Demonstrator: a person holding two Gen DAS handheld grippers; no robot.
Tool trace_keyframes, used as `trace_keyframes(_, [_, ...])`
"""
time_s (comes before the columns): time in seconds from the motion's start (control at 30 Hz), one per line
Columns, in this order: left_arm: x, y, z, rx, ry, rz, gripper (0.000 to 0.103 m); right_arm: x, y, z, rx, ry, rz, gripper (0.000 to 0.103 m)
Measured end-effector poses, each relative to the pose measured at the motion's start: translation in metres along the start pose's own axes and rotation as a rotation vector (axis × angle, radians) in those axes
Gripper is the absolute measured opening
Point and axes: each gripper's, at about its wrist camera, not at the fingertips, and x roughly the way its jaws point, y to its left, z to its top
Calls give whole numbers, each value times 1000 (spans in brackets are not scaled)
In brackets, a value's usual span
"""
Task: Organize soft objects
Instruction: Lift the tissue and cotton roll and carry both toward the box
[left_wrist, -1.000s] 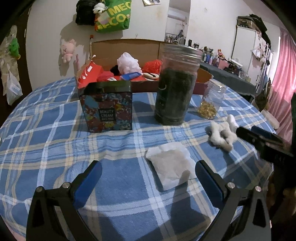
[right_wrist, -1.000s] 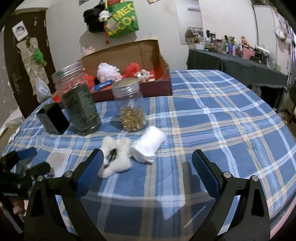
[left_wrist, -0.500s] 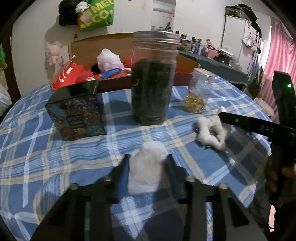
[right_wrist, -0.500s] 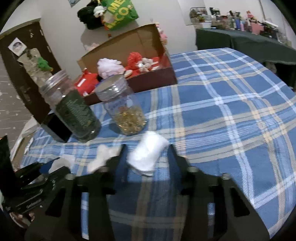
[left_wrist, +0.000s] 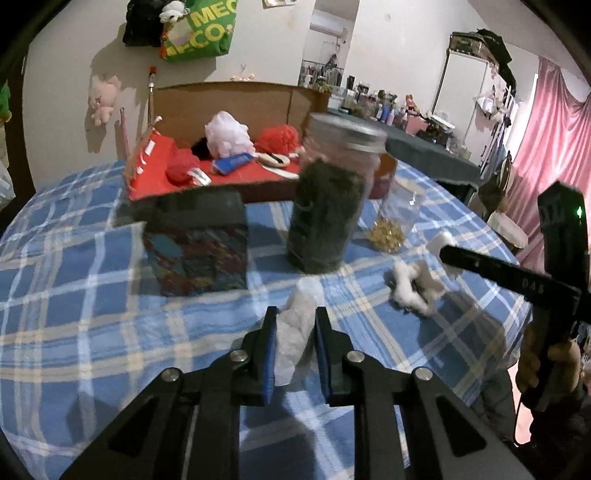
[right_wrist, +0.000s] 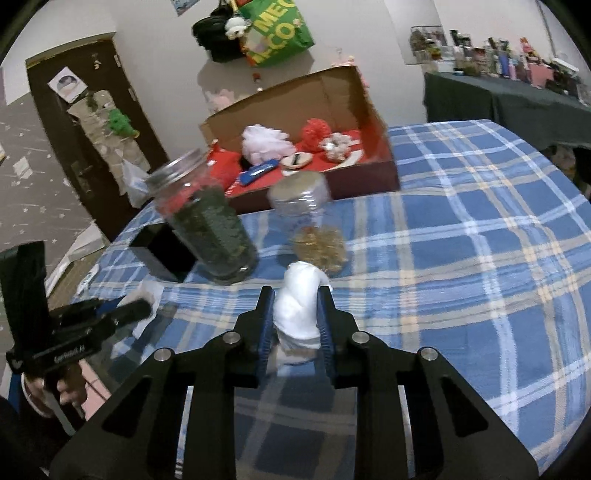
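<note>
Left wrist: left hand-held gripper (left_wrist: 293, 326) pinching white pad (left_wrist: 295, 325); right hand-held gripper (right_wrist: 295, 314) squeezing white roll (right_wrist: 299, 306), lower end hidden.

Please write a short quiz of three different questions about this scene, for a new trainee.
1. True or false: the left gripper is shut on a white pad.
2. What does the right gripper hold? A) a white roll B) the dark jar C) nothing
3. Fill in: the fluffy scrunchie lies on the ____.

Key: 1 true. 2 A. 3 tablecloth.
</note>
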Motion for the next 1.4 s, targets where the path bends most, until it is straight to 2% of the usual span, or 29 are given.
trace_keyframes(0.37, [-7, 15, 8, -7, -7, 0, 19, 11, 21, 4, -40, 21, 42, 22])
trace_keyframes(0.77, [-7, 26, 1, -36, 11, 11, 19, 5, 1, 1, 9, 34, 24, 22])
trace_keyframes(1.4, [-16, 79, -7, -127, 32, 107, 19, 1, -31, 3, 58, 54, -27, 22])
